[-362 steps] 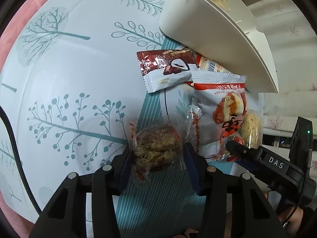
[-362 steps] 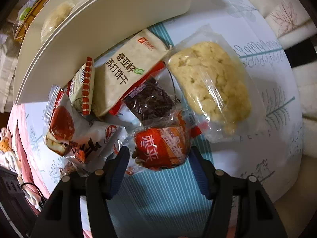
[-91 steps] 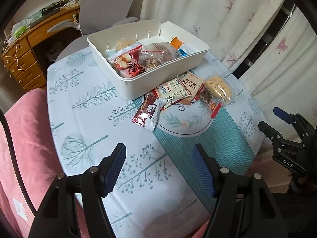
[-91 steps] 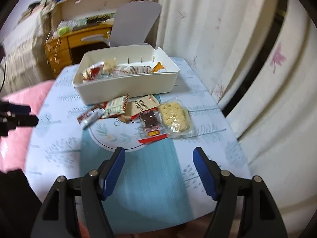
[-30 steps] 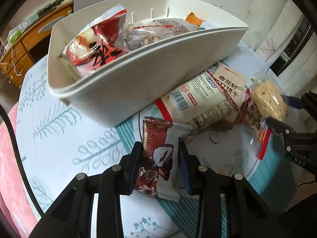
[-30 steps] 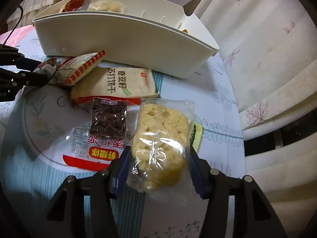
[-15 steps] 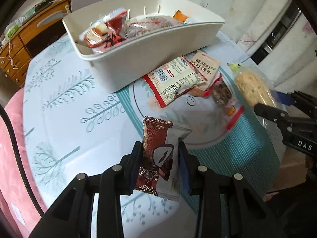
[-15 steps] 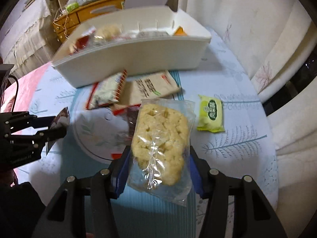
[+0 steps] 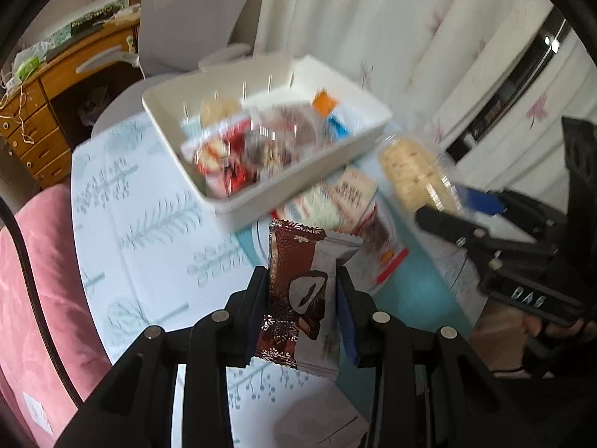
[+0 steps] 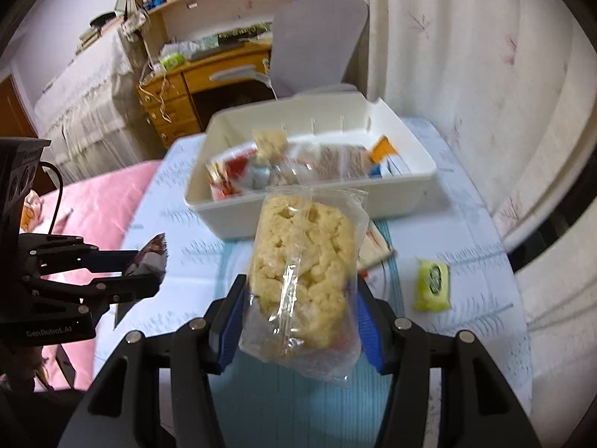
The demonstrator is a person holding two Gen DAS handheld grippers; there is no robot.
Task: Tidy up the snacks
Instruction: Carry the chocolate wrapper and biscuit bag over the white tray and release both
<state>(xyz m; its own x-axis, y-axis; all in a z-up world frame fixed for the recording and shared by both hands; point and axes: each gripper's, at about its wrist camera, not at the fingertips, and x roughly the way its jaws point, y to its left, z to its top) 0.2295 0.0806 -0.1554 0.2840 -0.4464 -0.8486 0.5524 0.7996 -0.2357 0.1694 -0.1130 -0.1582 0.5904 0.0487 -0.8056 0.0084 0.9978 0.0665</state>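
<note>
Jaws of the left gripper (image 9: 302, 306) are clenched on a brown-and-white chocolate snack packet (image 9: 304, 298), pinching it at its narrow sides so it stands upright between the fingers, lifted off the table (image 9: 149, 224); the right gripper (image 10: 298, 313) has its jaws set wider, grasping a clear bag holding a pale crumbly rice cake (image 10: 302, 272), likewise held upright and clear of the cloth. In the left wrist view that bag shows at the right, beside the near right corner of the white bin (image 9: 291, 183).

Bin contents, blurred in both views: a red-and-white packet (image 10: 233, 171) at the near left, a pale cake (image 10: 270, 140) toward the back, a clear wrapper with something dark in the middle, orange and blue packets (image 10: 386, 156) at the right end; several flat packets (image 9: 335, 201) lie on the table just before the bin's front wall; a small yellow-green packet (image 10: 433, 283) lies alone, well apart, to the right.
</note>
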